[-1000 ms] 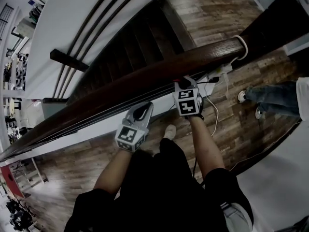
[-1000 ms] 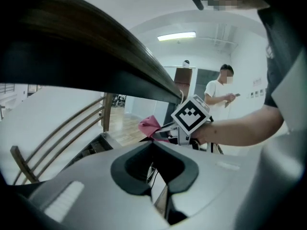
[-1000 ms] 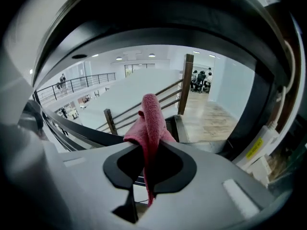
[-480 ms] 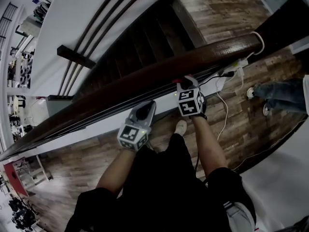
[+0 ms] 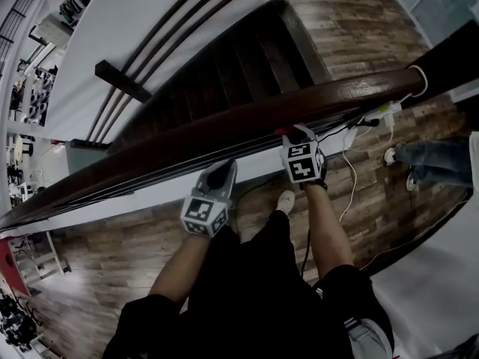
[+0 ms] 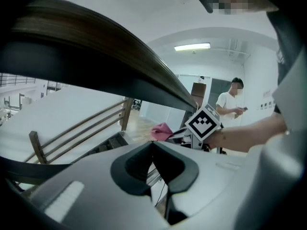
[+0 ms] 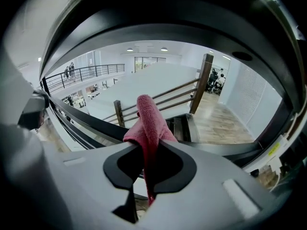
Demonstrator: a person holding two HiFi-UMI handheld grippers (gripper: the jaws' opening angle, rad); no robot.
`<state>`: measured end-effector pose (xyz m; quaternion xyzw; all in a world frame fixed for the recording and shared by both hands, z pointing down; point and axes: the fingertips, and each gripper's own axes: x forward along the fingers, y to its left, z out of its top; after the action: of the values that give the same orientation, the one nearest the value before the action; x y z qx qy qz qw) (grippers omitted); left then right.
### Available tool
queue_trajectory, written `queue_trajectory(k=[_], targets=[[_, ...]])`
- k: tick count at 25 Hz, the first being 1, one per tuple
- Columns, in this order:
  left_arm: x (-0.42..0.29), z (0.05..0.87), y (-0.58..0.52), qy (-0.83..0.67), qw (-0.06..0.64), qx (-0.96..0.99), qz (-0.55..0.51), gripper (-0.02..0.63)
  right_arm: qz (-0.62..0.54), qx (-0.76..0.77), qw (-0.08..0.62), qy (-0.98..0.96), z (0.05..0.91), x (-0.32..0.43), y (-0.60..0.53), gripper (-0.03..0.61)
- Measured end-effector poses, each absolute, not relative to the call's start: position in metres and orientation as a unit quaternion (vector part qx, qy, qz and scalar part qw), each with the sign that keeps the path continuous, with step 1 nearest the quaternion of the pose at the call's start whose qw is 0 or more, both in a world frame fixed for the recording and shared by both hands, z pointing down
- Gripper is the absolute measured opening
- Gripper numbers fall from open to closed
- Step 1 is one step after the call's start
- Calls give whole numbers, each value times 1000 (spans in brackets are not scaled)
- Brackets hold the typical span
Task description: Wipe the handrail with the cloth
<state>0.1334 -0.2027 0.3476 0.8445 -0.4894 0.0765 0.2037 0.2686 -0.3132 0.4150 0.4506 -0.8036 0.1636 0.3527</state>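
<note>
While right hand-held gripper (image 7: 147, 152) clamps cloth (image 7: 149, 121) by handrail (image 5: 224, 129), left hand-held gripper (image 6: 153, 147) closed, empty

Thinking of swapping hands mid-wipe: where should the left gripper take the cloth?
Probably the free fold of the cloth jutting past the tips of the right gripper, which pinches its middle. Come from the person's left, under the handrail; the left gripper is shut and must open first.

Open multi-storey office hall: wooden staircase (image 5: 239, 66), curved handrail (image 5: 247, 122), balcony railing (image 7: 91, 71).
</note>
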Motion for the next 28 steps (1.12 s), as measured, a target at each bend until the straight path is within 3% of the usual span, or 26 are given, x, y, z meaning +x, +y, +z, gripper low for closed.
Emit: queue_trajectory(k=[13, 28], targets=[[54, 334, -180, -472, 175, 863, 48, 0, 145, 418, 371, -816, 411, 182, -289, 40], [29, 346, -167, -607, 189, 771, 35, 0, 94, 326, 406, -848, 419, 148, -273, 40]])
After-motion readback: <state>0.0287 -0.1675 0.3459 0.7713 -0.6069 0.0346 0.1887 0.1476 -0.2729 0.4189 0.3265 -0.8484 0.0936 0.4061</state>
